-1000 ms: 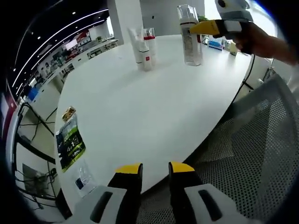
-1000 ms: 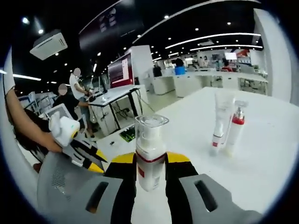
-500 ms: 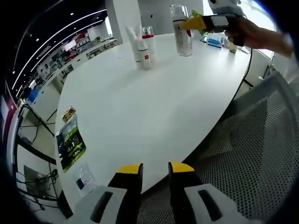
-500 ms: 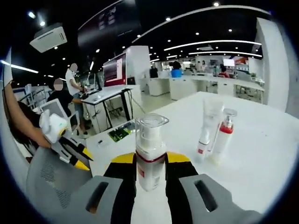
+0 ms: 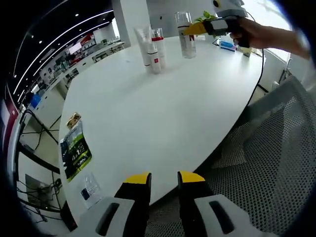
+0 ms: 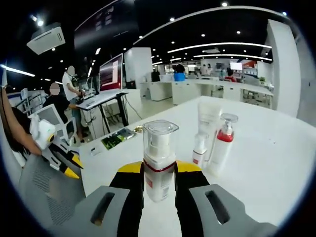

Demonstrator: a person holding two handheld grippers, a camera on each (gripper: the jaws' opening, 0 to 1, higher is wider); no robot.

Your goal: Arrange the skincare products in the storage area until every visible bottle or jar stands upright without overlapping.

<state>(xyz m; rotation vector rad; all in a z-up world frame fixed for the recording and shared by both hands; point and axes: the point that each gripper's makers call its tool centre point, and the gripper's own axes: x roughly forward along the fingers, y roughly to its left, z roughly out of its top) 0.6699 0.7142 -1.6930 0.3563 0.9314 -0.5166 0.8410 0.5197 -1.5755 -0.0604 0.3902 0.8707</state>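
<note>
In the left gripper view, the left tongs (image 5: 164, 178) sit low centre, narrow and empty, at the table (image 5: 148, 113) edge. Upper centre, a tube (image 5: 144, 45) and red-collared bottle (image 5: 157, 47) already stand upright. Just right, the right tongs (image 5: 189, 29) clamp the pump bottle (image 5: 183, 35), upright but not yet released.

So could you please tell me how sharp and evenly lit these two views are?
Left gripper view: the white table is bright and fairly sharp, with edges bent by the fisheye. Right gripper view: the held pump bottle is sharp, and the ceiling is dark with glaring light strips.
</note>
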